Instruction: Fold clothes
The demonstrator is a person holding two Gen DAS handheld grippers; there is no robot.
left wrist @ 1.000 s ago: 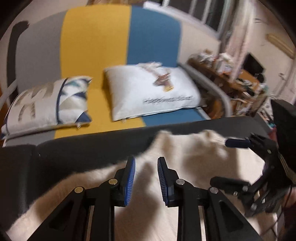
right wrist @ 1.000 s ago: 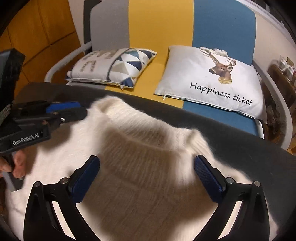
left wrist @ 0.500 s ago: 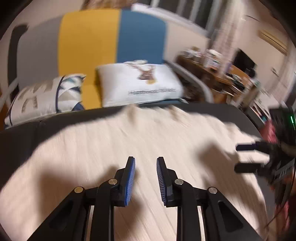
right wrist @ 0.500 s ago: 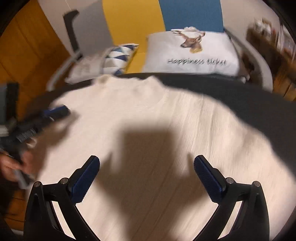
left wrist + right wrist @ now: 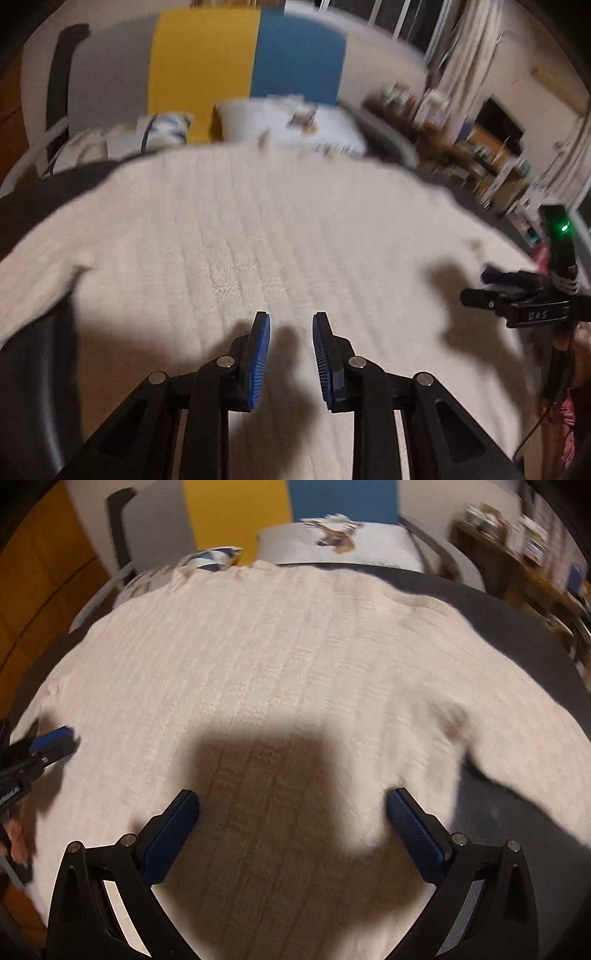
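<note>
the ribbed, fuzzy cream sweater (image 5: 295, 657) is blurred and cut off below; both tongs, left (image 5: 291, 354) and right (image 5: 291, 834), are held released, empty.

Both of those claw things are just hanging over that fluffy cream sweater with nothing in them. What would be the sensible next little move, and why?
Probably lowering the right gripper to pinch the near edge of the cream knitted sweater. The sweater lies spread flat on the dark table, unfolded, so a fold needs a grip first. The right jaws stand wide apart and empty; the left gripper, narrower, holds nothing either.
</note>
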